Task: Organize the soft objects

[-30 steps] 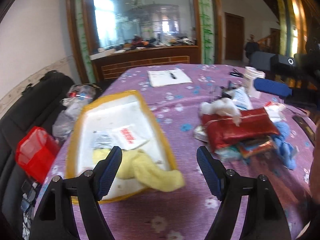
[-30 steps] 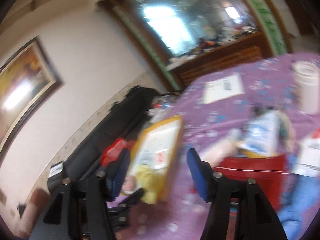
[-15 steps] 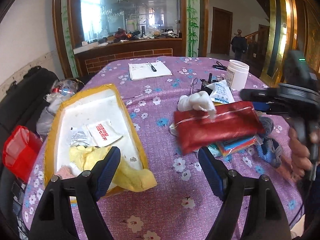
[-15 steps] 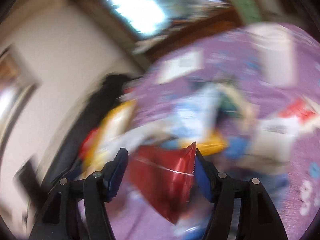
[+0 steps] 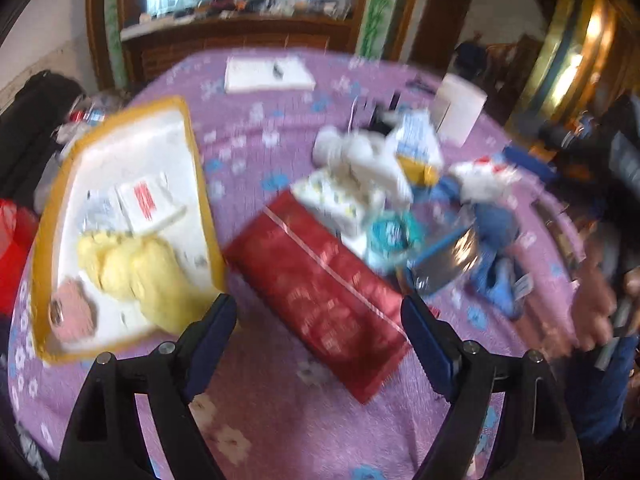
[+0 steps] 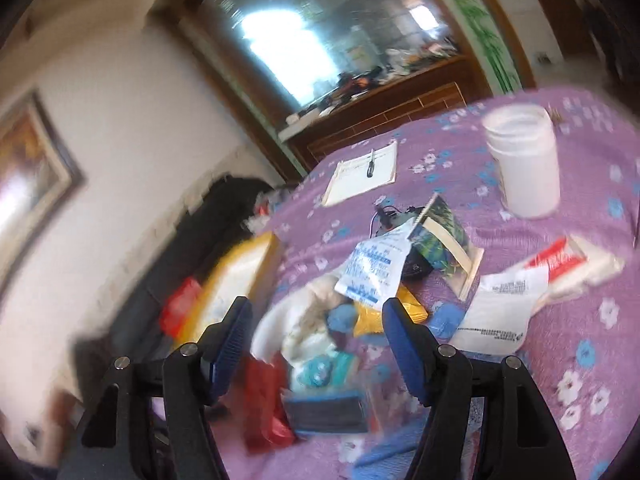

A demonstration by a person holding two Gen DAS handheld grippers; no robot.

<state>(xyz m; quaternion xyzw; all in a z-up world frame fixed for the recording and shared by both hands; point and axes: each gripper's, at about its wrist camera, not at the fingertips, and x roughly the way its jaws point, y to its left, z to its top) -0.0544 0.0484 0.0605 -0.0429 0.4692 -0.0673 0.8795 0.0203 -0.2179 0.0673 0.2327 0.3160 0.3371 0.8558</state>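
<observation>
L gripper (image 5: pixel 318 330) opening over red pouch (image 5: pixel 320 292) | R gripper (image 6: pixel 316 334) apart

Purple flowered tablecloth (image 5: pixel 280 420), pale wall (image 6: pixel 132 128), wood-framed mirror (image 6: pixel 320 40) over a brick-patterned counter (image 5: pixel 240 40), black sofa (image 5: pixel 28 120).

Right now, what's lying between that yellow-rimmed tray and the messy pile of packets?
In the left wrist view, a red pouch lies slantwise between the tray and the pile.
</observation>
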